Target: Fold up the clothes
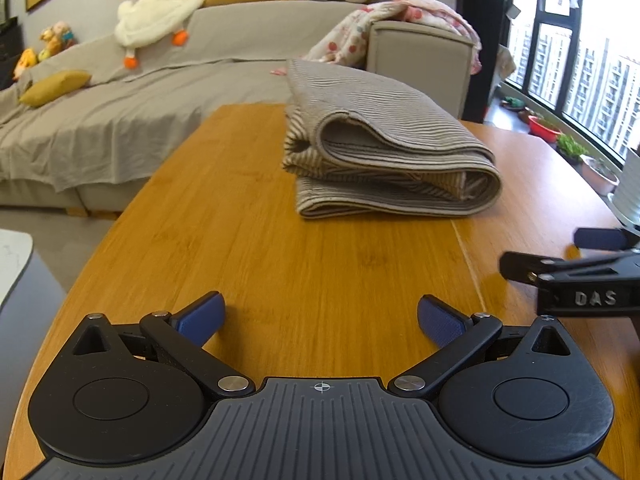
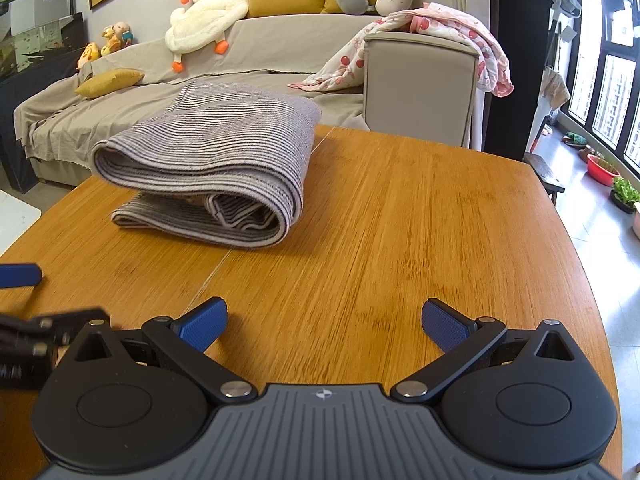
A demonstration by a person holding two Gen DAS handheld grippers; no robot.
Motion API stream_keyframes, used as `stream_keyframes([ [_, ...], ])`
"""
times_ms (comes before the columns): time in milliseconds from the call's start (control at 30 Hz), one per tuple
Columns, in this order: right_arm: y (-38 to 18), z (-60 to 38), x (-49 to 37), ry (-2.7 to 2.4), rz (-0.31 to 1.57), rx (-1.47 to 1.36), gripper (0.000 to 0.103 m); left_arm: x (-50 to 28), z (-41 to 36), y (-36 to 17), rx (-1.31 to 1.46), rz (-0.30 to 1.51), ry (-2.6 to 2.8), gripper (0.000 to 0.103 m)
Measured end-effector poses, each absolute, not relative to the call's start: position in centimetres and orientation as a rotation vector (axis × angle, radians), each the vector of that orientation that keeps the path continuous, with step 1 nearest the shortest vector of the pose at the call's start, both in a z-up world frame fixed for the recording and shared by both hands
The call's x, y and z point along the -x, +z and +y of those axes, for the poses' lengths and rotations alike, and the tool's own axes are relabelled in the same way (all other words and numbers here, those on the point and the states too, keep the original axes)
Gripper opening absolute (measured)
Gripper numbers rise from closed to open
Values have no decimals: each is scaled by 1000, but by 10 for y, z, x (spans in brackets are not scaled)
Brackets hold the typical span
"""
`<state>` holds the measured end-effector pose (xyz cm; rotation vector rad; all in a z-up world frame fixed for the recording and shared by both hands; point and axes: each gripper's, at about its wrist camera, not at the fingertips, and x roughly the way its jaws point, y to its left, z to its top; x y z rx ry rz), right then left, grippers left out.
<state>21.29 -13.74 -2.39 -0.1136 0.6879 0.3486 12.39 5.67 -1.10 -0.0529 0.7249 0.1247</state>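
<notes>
A grey-and-beige striped knit garment (image 1: 384,148), folded into a thick soft bundle with rounded edges, lies on the glossy bamboo-grain wooden table (image 1: 320,264). Well short of it, the left gripper (image 1: 320,320) and right gripper (image 2: 324,320) hover with textured blue pads (image 2: 204,322) spread apart, empty.

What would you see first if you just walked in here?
The folded striped garment sitting on the wooden table, right ahead of both open grippers. Behind it, a big white plush goose sprawls on the grey sofa, and a pink flowery blanket hangs over the sofa's arm.
</notes>
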Motion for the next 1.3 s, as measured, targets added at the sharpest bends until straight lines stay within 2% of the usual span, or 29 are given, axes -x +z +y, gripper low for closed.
stream_keyframes([
  [1300,-23,-138,-213,348,688,114,103,-121,54,-12,46,711,154,103],
])
